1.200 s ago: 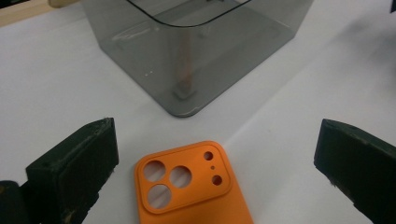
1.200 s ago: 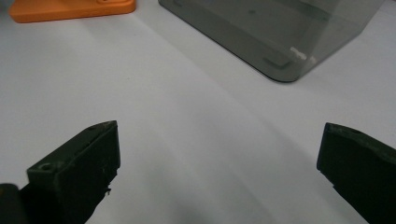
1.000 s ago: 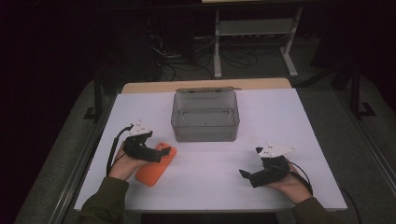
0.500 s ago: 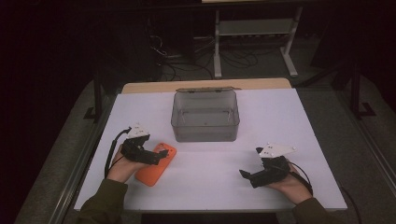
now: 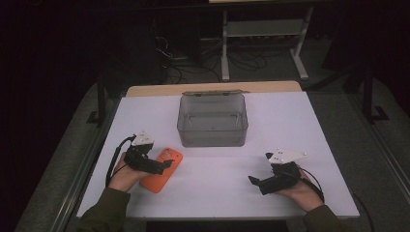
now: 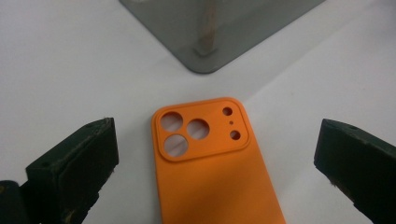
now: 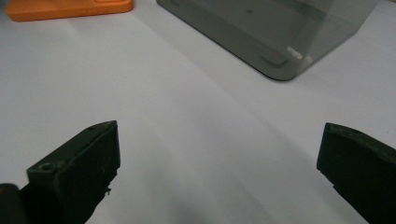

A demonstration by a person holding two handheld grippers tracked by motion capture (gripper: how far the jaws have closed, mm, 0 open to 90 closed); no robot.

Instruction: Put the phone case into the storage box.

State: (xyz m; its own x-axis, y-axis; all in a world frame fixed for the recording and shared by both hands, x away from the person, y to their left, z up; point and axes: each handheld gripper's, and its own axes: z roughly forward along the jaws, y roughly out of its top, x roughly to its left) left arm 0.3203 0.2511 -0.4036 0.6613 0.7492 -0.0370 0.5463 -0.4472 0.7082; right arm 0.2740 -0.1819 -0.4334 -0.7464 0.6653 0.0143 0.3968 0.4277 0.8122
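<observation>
An orange phone case [image 5: 163, 170] lies flat on the white table [image 5: 290, 125], camera cut-outs facing up [image 6: 201, 133]. My left gripper [image 5: 162, 165] hovers over its near end, open, with the jaws spread wide on either side of the case [image 6: 215, 182] and not touching it. At the right front of the table my right gripper [image 5: 256, 182] is open, jaws wide apart over bare table [image 7: 215, 154]. A corner of the orange case [image 7: 70, 7] lies far off in the right gripper view.
A clear grey plastic box [image 5: 212, 121] stands open-topped at the table's middle back, its corner seen close in both gripper views [image 6: 205, 51] [image 7: 275, 42]. A wooden strip [image 5: 212, 88] edges the far side. Dark floor, cables and a metal stand lie beyond.
My left gripper has drawn back a little toward the table's left front, uncovering more of the orange case. The right gripper has stayed put.
</observation>
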